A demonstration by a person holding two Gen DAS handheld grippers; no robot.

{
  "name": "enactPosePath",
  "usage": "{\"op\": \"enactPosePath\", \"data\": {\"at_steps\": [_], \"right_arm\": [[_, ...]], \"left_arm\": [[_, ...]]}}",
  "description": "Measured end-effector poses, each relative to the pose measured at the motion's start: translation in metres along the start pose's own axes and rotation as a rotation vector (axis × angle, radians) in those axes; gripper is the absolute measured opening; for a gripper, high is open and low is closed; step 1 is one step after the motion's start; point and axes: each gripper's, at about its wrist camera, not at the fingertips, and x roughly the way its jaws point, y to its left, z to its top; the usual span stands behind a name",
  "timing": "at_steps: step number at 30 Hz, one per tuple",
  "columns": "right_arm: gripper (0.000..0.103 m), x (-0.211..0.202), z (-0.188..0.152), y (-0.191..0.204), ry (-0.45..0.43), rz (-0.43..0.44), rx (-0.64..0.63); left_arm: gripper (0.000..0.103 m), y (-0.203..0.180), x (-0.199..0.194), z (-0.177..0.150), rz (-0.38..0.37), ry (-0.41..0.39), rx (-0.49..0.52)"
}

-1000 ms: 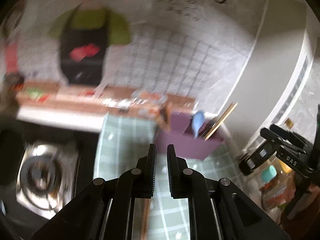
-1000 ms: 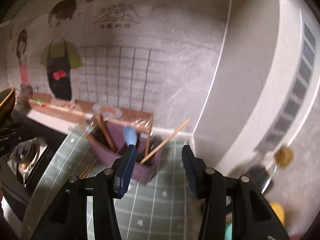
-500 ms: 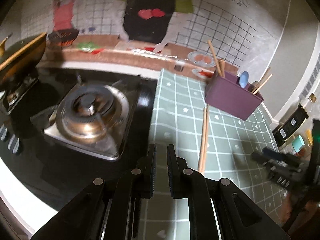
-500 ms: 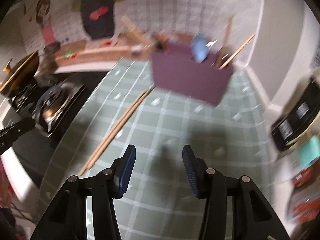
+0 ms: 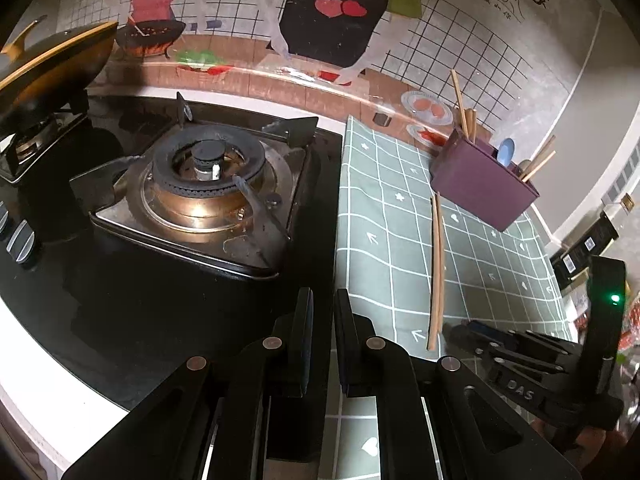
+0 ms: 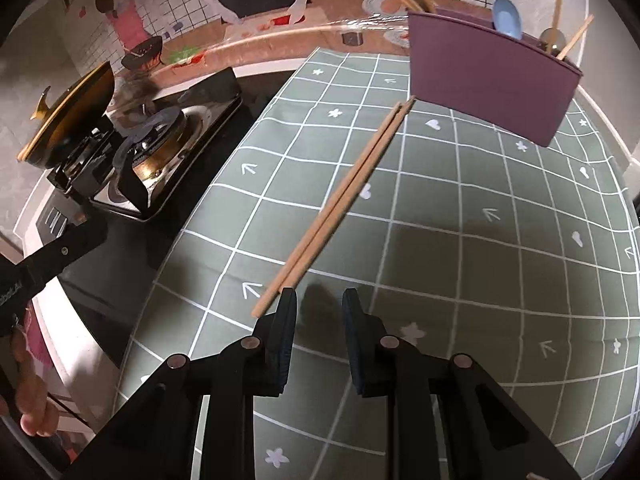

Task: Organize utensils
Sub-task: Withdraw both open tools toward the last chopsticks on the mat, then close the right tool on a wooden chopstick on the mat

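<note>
A pair of wooden chopsticks [image 6: 340,204] lies on the green checked mat [image 6: 460,208], its far tips by the purple utensil holder [image 6: 492,76]. The holder has a blue spoon [image 6: 507,16] and more chopsticks in it. My right gripper [image 6: 319,300] is open and empty, low over the mat, just right of the chopsticks' near end. My left gripper [image 5: 322,304] is almost closed and empty, at the seam between stove and mat. In the left wrist view the chopsticks [image 5: 438,264] and holder [image 5: 482,184] lie to the right.
A gas burner [image 5: 204,184] on a black glass stove fills the left. A lidded wok [image 5: 52,68] sits at the far left. Bottles and packets [image 5: 584,252] stand at the far right. A tiled wall with cartoon stickers is behind.
Both grippers have dropped from facing the wall and holder to looking down at the counter. The right gripper has come close to the chopsticks' near end, its jaws somewhat narrower.
</note>
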Motion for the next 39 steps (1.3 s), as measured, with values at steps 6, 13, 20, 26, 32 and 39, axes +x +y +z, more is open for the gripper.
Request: {"op": "enactPosePath", "data": {"at_steps": [6,13,20,26,32,39], "right_arm": [[0.023,0.012,0.005,0.009,0.014,-0.009,-0.009],[0.023,0.021,0.016,0.017,0.001,-0.057,-0.026],[0.021,0.023,0.020,0.009,-0.024,-0.087,-0.022],[0.021,0.019,0.018,-0.012,-0.022,-0.080,0.008],[0.022,0.019,0.016,-0.010,-0.030,-0.085,0.019],[0.009,0.026,0.020,0.004,-0.064,-0.188,-0.054]], "left_arm": [[0.012,-0.001,-0.002,0.005,-0.028,0.005,0.013],[0.012,-0.005,0.001,0.008,-0.040,0.018,0.037],[0.012,-0.013,0.004,0.005,-0.056,0.023,0.064],[0.012,-0.017,0.003,0.004,-0.050,0.005,0.072],[0.012,-0.020,0.000,0.000,-0.033,-0.026,0.076],[0.031,-0.037,0.004,-0.014,-0.025,-0.011,0.139]]}}
